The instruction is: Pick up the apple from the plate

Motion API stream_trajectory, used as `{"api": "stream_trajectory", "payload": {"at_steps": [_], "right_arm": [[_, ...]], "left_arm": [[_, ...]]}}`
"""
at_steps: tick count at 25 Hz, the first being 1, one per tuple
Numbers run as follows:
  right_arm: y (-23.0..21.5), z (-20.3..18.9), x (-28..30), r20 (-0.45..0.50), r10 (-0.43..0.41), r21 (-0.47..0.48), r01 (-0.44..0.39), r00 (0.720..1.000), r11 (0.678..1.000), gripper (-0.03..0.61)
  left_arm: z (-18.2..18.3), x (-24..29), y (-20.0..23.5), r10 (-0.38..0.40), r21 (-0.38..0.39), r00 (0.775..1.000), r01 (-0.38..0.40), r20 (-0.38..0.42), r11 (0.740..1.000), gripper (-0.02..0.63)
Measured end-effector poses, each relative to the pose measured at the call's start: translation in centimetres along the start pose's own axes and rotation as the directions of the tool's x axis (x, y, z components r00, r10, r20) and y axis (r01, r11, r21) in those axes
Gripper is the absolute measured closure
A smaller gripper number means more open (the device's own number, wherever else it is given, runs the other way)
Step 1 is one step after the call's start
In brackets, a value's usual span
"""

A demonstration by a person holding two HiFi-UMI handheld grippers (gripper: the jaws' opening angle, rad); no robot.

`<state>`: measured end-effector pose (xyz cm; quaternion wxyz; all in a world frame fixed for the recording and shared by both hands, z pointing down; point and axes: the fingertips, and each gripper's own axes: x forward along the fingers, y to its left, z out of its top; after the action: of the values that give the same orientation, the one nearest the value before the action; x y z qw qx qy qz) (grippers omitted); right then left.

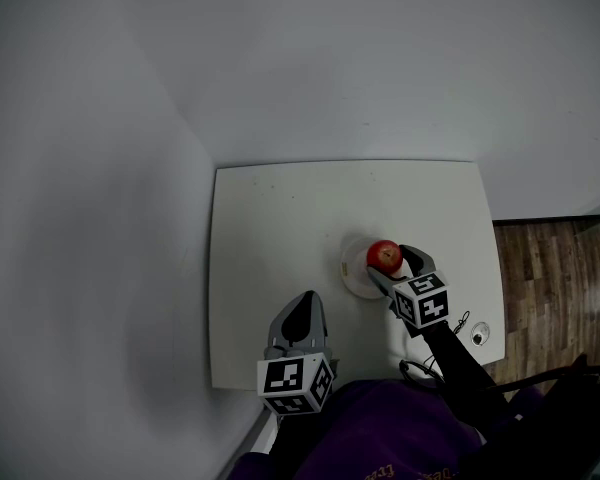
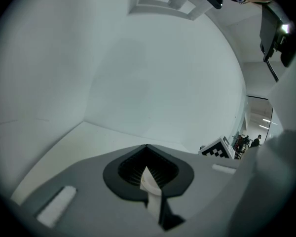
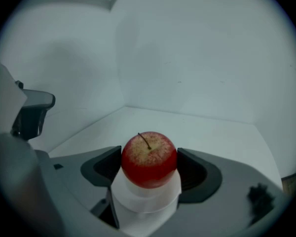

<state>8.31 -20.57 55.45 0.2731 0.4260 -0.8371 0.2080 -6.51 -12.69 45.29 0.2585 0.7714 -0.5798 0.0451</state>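
A red apple (image 3: 149,158) with a yellowish top and a short stem sits between the two dark pads of my right gripper (image 3: 149,164). Both pads touch its sides. Right under it shows the white plate (image 3: 145,200); whether the apple rests on it or hangs just above, I cannot tell. In the head view the apple (image 1: 384,256) lies over the far right part of the plate (image 1: 358,273), with the right gripper (image 1: 395,266) reaching in from the near right. My left gripper (image 1: 302,310) hovers at the table's near left, jaws shut (image 2: 147,169) on nothing.
The white table (image 1: 280,218) stands in a corner of pale walls. A small round thing (image 1: 480,335) and a thin cord (image 1: 462,322) lie near the table's right front corner. Wooden floor (image 1: 555,268) shows to the right.
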Motion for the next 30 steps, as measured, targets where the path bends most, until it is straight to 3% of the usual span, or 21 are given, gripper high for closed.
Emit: {"api": "stream_trajectory", "payload": {"at_steps": [17, 30], "right_arm": [[-0.1, 2.0, -2.3, 0.069, -0.028, -0.047, 0.031, 0.997, 0.998, 0.23], [-0.3, 3.9, -3.6, 0.126, -0.026, -0.032, 0.031, 0.992, 0.999, 0.23]], "left_arm": [[0.4, 0.1, -0.3, -0.017, 0.006, 1.0, 0.017, 0.02, 1.0, 0.606], [0.6, 0.7, -0.5, -0.021, 0.058, 0.999, 0.02, 0.024, 0.998, 0.607]]}}
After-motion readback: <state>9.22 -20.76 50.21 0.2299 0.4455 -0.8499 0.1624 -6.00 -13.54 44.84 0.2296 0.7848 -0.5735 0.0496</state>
